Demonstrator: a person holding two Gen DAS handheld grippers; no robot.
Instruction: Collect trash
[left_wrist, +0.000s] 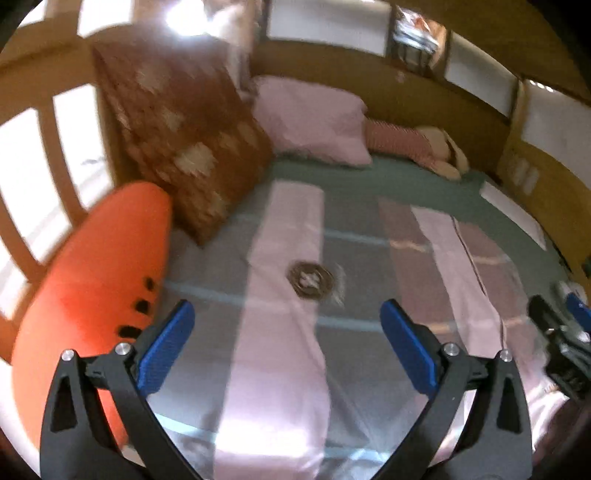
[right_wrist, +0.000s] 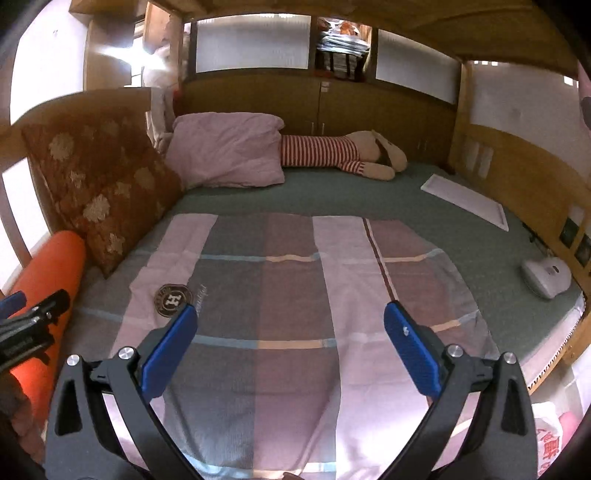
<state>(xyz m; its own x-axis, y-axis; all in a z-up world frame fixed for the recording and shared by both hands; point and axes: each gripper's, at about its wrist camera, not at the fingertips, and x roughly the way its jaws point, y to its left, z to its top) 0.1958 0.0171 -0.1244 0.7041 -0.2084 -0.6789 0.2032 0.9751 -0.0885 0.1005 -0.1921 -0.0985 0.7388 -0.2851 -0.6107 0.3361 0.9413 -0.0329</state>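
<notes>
My left gripper (left_wrist: 286, 306) hangs open over a plaid pink and grey blanket (left_wrist: 284, 369) on a bed, with nothing between its blue pads. Over the same blanket (right_wrist: 295, 369) my right gripper (right_wrist: 290, 308) is open too, and empty. Each shows in the other's view: the right gripper (left_wrist: 565, 332) at the right edge, the left gripper (right_wrist: 29, 325) at the left edge. A white plastic bag with red print (right_wrist: 550, 443) lies beside the bed at the lower right. No loose trash stands out on the bed. The left wrist view is blurred.
An orange bolster (right_wrist: 48, 295) and a brown patterned cushion (right_wrist: 99, 192) line the bed's left side. A pink pillow (right_wrist: 225, 151) and a striped plush toy (right_wrist: 343, 155) lie at the back. On the right lie a flat white sheet (right_wrist: 465, 201) and a white device (right_wrist: 546, 277).
</notes>
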